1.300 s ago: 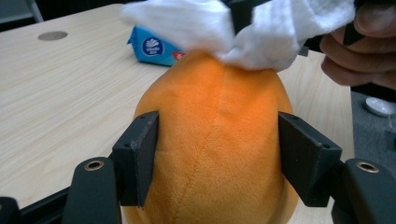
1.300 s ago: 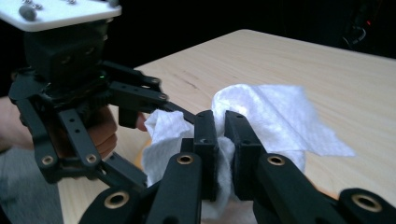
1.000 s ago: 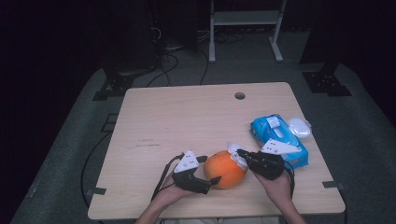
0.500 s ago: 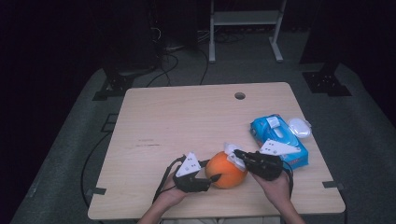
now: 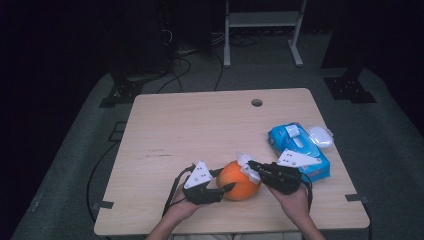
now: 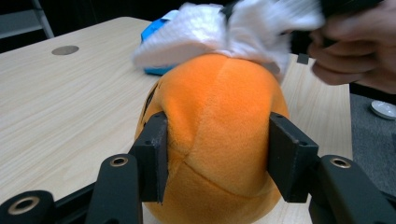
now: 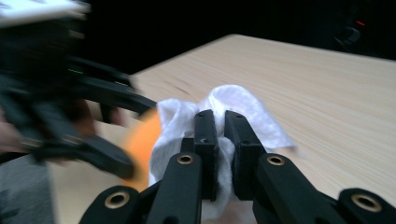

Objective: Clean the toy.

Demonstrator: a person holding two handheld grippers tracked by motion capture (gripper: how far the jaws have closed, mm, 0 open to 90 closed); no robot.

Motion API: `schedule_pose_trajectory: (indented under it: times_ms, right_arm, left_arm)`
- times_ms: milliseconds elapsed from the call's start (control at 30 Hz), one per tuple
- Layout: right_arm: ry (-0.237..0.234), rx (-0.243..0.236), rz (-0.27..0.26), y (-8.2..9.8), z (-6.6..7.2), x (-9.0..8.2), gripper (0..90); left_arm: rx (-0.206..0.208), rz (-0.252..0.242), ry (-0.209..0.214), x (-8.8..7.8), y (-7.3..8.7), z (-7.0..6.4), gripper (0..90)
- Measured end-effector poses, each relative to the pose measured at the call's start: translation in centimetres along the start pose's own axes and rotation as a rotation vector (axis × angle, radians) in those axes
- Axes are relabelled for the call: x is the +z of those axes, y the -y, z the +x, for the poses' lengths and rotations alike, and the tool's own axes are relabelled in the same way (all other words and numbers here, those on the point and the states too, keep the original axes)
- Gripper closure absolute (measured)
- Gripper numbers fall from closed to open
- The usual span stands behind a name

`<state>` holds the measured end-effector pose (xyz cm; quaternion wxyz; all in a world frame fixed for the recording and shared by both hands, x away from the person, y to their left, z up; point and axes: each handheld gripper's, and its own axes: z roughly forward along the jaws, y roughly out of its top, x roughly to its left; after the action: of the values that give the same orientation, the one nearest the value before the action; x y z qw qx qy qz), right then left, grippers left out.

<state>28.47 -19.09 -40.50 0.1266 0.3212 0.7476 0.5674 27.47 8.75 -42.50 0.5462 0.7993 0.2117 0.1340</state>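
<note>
Plush ball (image 5: 240,180), orange, is seated on the table (image 5: 200,130) near the front edge, between the two hands. It is clamped from its left side by the left gripper (image 5: 226,189); in the left gripper view the jaws have just been closing, and both pads now press into the fabric on either flank of the ball (image 6: 219,135), with the fabric dented slightly at the pads. The hold appears intended to keep the soft, round body from rolling or sliding while its top is worked on.

A white wipe (image 5: 246,162) is pinched in the right gripper (image 5: 251,165). In the right gripper view the jaws are drawn nearly together, with the wipe (image 7: 224,116) bunched between them and spilling out to both sides. The wipe is laid against the upper right of the ball, seen in the left gripper view as a white wad (image 6: 224,32) resting on the crown. The step in hand is judged to be wiping the ball's surface, one gripper fixing, the other rubbing.

A blue wipe pack (image 5: 299,150) lies just right of the right hand (image 5: 292,200), presumably kept within reach as the wipe source. A small clear lid (image 5: 320,136) sits beside the pack's far corner. The rest of the tabletop is unused; a cable hole (image 5: 257,102) is noted near the far edge.

Risk judged: under hard rubbing the plush may squirm in the clamp, as the grip is set low on its side.
</note>
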Motion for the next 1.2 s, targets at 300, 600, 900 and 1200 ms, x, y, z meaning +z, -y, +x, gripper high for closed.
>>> schedule_pose_trajectory:
  times_ms: [300, 600, 900, 1200]
  right_arm:
    - [-0.081, -0.011, -0.037, -1.1, 1.8, 0.0, 82.8]
    - [-0.001, 0.015, 0.008, 0.3, -0.1, 0.1, 82.7]
    - [0.005, -0.008, 0.027, 0.5, 0.1, 0.7, 82.5]
    - [-0.069, -0.031, -0.042, -1.1, 2.1, -0.1, 82.8]
  left_arm:
    - [-0.01, -0.017, 0.021, -0.2, -0.6, -0.3, 47.5]
    - [0.021, -0.017, 0.03, 0.4, -0.2, -0.5, 34.5]
    - [-0.065, 0.016, 0.078, 1.2, 1.1, 0.6, 15.7]
    - [-0.036, -0.006, 0.011, 0.3, -0.4, -0.2, 40.5]
